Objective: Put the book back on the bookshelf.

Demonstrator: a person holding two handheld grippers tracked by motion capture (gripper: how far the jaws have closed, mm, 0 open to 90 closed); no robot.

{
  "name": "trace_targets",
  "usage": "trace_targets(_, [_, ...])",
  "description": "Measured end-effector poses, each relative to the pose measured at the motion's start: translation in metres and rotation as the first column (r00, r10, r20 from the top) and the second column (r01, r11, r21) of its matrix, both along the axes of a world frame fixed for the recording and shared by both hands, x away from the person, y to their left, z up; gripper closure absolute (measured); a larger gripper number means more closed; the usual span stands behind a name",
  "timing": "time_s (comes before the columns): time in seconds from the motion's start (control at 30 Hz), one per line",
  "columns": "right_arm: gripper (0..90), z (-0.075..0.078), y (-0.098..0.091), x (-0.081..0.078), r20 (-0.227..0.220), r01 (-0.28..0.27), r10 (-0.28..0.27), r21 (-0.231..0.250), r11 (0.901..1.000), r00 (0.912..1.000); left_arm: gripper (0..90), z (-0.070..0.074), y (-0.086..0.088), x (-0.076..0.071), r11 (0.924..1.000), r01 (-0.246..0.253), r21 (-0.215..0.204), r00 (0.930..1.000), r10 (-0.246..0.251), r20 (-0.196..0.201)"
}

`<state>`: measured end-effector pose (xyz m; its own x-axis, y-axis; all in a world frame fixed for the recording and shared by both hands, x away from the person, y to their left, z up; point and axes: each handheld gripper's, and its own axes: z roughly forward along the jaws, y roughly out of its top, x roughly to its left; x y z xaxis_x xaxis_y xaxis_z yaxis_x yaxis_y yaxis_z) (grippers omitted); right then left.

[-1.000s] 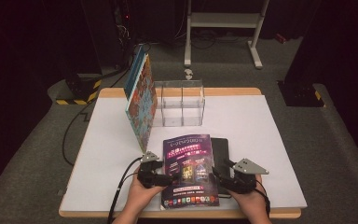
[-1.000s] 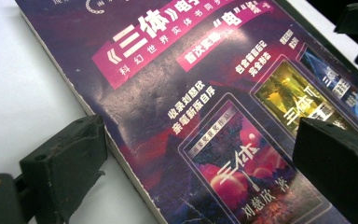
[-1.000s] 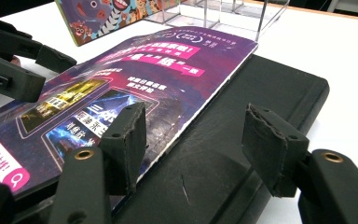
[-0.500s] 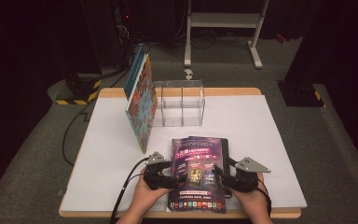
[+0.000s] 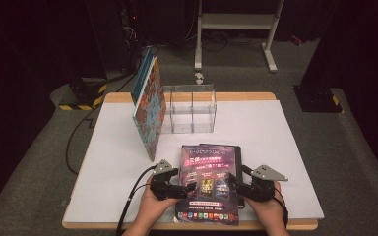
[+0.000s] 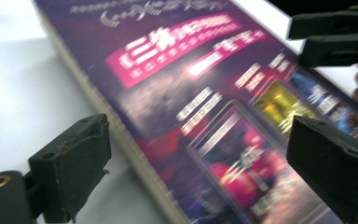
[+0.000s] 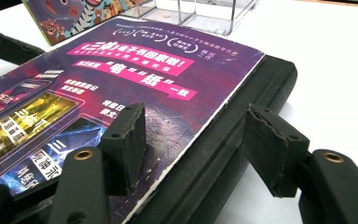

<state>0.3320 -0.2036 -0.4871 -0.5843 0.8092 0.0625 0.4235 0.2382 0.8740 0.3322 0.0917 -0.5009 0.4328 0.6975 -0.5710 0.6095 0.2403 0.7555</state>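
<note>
A purple book [image 5: 209, 172] with pink lettering lies on a flat black case [image 5: 241, 162] near the table's front edge, and its near end juts over that edge. My left gripper [image 5: 189, 189] lies at the book's left side. In the left gripper view its jaws [image 6: 200, 154] stand wide, one beside the book's edge [image 6: 205, 93] and one over the cover. My right gripper [image 5: 236, 186] is at the right side. There one jaw [image 7: 198, 135] sits over the purple cover [image 7: 121, 79] and the other stands outside the black case [image 7: 247, 98]. I see no pad pressing.
A clear plastic box [image 5: 189, 108] with two compartments stands at the back of the white table [image 5: 275, 128]. A colourful picture book [image 5: 147, 108] leans upright against its left side. A cable [image 5: 133, 196] trails from the left gripper over the front edge.
The purple book has slid toward the person, over the table's front edge, baring more of the black case behind it. Both hands have stayed nearly where they were.
</note>
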Motion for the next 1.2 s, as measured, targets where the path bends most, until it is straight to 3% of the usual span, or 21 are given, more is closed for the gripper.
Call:
trace_targets(0.13, [39.3, 0.0, 0.0, 0.0, -0.002, 0.001, -0.001, 0.003, 1.0, 1.0, 3.3, -0.004, -0.002, -0.001, 0.9996, 0.028, -0.007, 0.9994, -0.028, -0.022])
trace_targets(0.27, [39.3, 0.001, 0.0, -0.001, -0.002, -0.001, 0.001, 0.005, 1.0, 1.0, 8.3, -0.001, -0.004, -0.003, 0.9976, 0.053, -0.044, 0.9983, -0.054, -0.02])
trace_targets(0.3, [39.3, 0.001, 0.0, -0.001, -0.001, -0.001, 0.001, 0.004, 1.0, 1.0, 8.3, 0.002, -0.01, -0.005, 0.9978, 0.056, -0.037, 0.9985, -0.056, 0.001])
trace_targets(0.4, [39.3, 0.001, -0.001, -0.001, -0.002, 0.003, -0.003, 0.006, 1.0, 1.0, 7.2, 0.003, -0.016, -0.007, 0.997, 0.074, 0.022, 0.9971, -0.074, 0.017])
trace_targets(0.5, [39.4, 0.001, -0.001, -0.001, -0.003, 0.005, -0.005, 0.004, 1.0, 1.0, 7.7, 0.005, -0.017, -0.009, 0.9966, 0.07, 0.044, 0.9967, -0.072, 0.038])
trace_targets(0.7, [38.8, 0.0, -0.001, 0.0, -0.008, 0.001, 0.0, 0.014, 0.9999, 1.0, 8.4, 0.007, -0.019, -0.011, 0.9973, 0.056, 0.048, 0.9961, -0.059, 0.066])
trace_targets(0.8, [33.8, 0.003, 0.006, 0.0, 0.0, -0.001, 0.001, 0.027, 0.9996, 1.0, 8.3, 0.007, -0.02, -0.012, 0.9972, 0.054, 0.052, 0.9959, -0.058, 0.069])
trace_targets(0.9, [25.0, 0.005, 0.02, 0.0, 0.02, 0.012, -0.012, -0.009, 0.9999, 0.9997, 8.3, 0.008, -0.019, -0.012, 0.9974, 0.055, 0.046, 0.9952, -0.058, 0.078])
trace_targets(1.07, [20.2, 0.002, 0.029, 0.006, -0.011, 0.017, -0.018, -0.081, 0.9966, 0.9998, 8.5, 0.01, -0.017, -0.013, 0.9978, 0.057, 0.033, 0.9937, -0.06, 0.095])
trace_targets(1.2, [21.1, 0.003, 0.027, 0.008, -0.053, 0.022, -0.026, -0.069, 0.9974, 0.9982, 9.3, 0.012, -0.016, -0.013, 0.9987, 0.043, 0.025, 0.9935, -0.046, 0.104])
